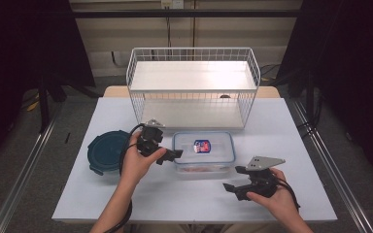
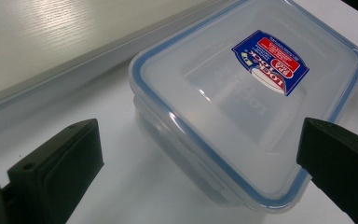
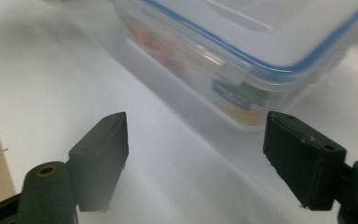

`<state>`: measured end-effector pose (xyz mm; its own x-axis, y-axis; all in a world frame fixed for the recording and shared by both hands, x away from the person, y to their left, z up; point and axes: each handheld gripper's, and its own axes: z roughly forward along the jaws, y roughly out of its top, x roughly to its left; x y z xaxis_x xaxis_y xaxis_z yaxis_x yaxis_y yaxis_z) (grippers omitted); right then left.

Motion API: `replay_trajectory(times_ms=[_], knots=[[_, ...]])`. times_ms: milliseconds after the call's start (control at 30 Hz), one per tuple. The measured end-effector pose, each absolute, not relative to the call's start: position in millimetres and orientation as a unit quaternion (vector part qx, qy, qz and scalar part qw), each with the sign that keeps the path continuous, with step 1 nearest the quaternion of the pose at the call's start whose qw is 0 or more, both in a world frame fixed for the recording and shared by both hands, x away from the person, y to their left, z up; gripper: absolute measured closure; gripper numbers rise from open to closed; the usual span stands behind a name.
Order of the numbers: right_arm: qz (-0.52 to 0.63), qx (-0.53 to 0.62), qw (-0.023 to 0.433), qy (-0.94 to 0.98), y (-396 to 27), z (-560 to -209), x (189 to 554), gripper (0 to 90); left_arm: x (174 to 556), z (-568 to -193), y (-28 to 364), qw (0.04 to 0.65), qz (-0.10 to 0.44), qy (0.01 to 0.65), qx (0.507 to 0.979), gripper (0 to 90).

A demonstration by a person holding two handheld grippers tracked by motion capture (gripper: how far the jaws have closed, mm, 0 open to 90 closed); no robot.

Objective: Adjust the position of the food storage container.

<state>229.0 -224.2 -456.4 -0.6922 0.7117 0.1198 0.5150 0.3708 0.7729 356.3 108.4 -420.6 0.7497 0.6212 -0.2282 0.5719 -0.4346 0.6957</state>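
Note:
A clear rectangular food box (image 1: pixel 204 153) with a blue-rimmed lid and a red and blue label lies in the middle of the white table. My left gripper (image 1: pixel 171 156) sits at the box's left end, jaws spread wide. In the left gripper view the box (image 2: pixel 242 107) lies just ahead of the left gripper (image 2: pixel 200 154), and neither pad touches it. My right gripper (image 1: pixel 230 187) rests near the table's front, right of and below the box, also open. The right gripper view shows the box's (image 3: pixel 242 56) corner beyond the right gripper (image 3: pixel 198 149), with coloured contents dimly visible through the wall.
A white wire rack (image 1: pixel 194 87) with two shelves stands behind the box. A dark teal round lid or dish (image 1: pixel 106 151) lies at the left, behind my left hand. The table's front edge (image 1: pixel 189 216) runs just below both hands.

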Motion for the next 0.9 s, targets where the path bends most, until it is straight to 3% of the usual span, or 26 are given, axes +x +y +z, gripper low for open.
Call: replay_trajectory(times_ms=[467,900], knots=[[0.421,0.417,0.143,0.793,-254,-452,243,17.1,357,-419,111,0.407,0.027,0.363,0.838,0.0],[0.426,0.44,0.138,0.778,-264,-450,254,15.0,355,-421,114,0.407,0.022,0.371,0.834,0.0]])
